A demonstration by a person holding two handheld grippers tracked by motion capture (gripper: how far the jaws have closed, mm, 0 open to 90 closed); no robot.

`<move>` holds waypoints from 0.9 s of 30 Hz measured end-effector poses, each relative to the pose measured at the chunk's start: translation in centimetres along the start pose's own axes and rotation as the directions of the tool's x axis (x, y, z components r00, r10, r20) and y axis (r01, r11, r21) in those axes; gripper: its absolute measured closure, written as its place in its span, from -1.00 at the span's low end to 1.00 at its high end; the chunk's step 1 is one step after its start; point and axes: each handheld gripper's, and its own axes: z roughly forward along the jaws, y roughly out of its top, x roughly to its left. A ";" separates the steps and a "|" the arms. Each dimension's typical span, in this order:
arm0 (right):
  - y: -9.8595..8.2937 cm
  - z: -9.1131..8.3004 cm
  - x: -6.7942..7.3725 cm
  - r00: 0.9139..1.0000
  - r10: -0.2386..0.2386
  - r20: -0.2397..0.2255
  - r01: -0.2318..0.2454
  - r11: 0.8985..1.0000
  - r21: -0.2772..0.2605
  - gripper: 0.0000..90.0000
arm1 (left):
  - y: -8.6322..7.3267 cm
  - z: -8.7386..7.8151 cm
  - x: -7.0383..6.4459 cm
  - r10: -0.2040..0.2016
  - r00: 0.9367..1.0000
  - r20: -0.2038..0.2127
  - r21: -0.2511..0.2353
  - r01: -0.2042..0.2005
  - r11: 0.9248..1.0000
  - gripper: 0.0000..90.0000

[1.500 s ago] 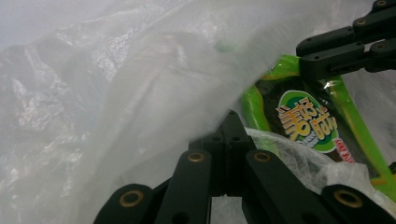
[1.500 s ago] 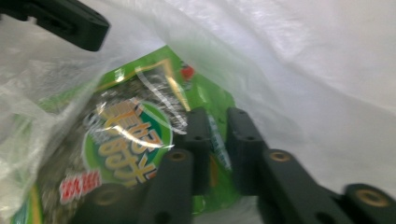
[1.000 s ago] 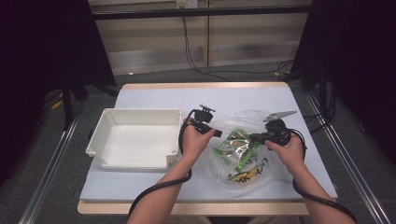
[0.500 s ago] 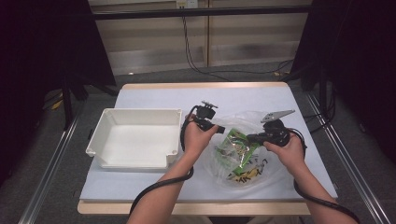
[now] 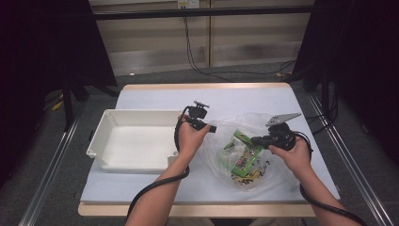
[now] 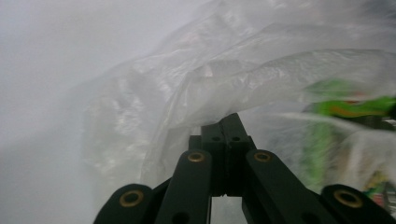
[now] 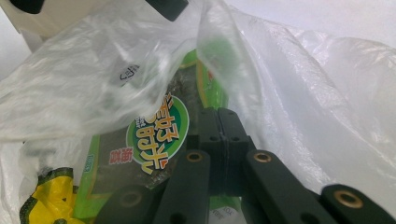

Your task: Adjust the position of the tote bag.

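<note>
The table (image 5: 155,186) is carrying a white tray (image 5: 134,141) at 9 o'clock and a clear bag (image 5: 221,160) at 3 o'clock. The bag is lying crumpled between the two grippers, with green snack packs (image 5: 244,160) showing through its film. The left gripper (image 5: 212,128) is pinching the bag's edge at 10 o'clock, jaws pressed together on the plastic. The right gripper (image 5: 255,140) is gripping the film at 2 o'clock of the bag, jaws likewise closed, just above a green pack (image 7: 154,135) with a round label.
</note>
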 end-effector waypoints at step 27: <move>0.8 -0.9 0.5 1.000 -0.015 -0.011 0.016 1.000 0.005 1.00 | 1.6 1.0 -5.6 0.136 0.983 0.126 0.008 -0.138 0.990 0.66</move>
